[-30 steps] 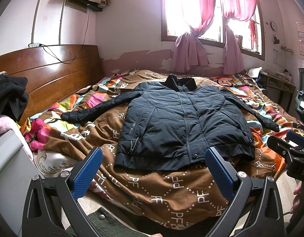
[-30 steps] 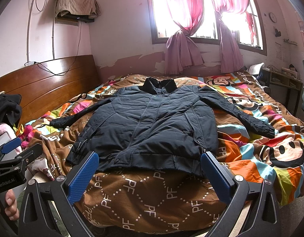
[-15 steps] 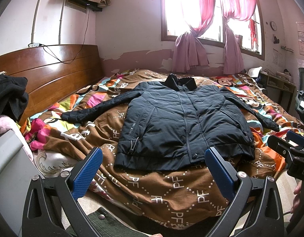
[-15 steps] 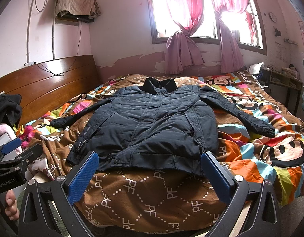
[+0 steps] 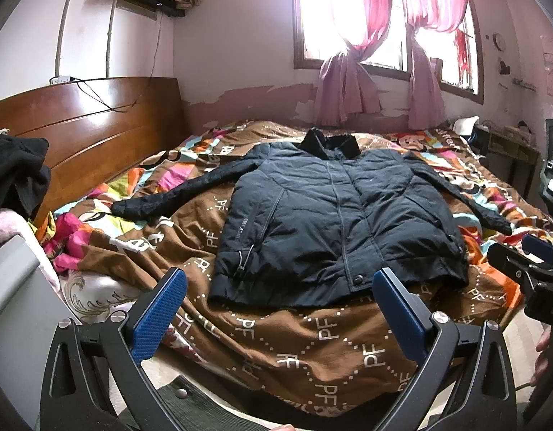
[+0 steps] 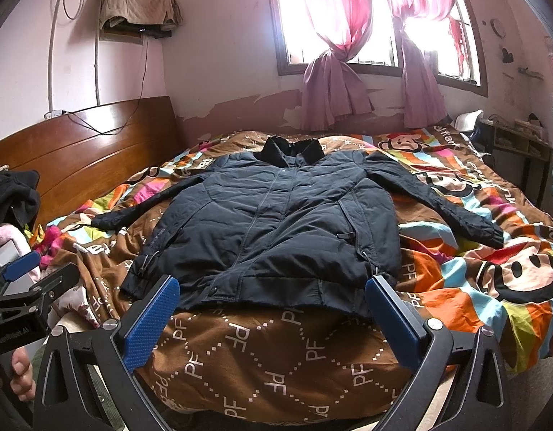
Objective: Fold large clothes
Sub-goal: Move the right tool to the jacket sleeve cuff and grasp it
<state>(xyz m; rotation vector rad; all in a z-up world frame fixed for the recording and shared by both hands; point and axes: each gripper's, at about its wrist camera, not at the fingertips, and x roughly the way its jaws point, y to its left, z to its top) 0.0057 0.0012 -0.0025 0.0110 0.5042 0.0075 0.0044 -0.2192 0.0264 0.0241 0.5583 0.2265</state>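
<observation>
A dark navy padded jacket (image 5: 333,222) (image 6: 276,230) lies flat and face up on the bed, sleeves spread to both sides, collar toward the window, hem toward me. My left gripper (image 5: 280,287) hovers open just short of the hem, blue pads wide apart with nothing between them. The right gripper (image 6: 272,294) is open too, held before the hem's right part. Each gripper shows at the edge of the other's view: the right gripper (image 5: 528,273) and the left gripper (image 6: 24,283).
A brown and multicoloured cartoon quilt (image 5: 312,337) (image 6: 492,273) covers the bed. A wooden headboard (image 5: 86,133) stands at left with dark clothes (image 5: 14,176) piled near it. Pink curtains (image 6: 333,82) hang at the window. A desk (image 6: 517,143) sits far right.
</observation>
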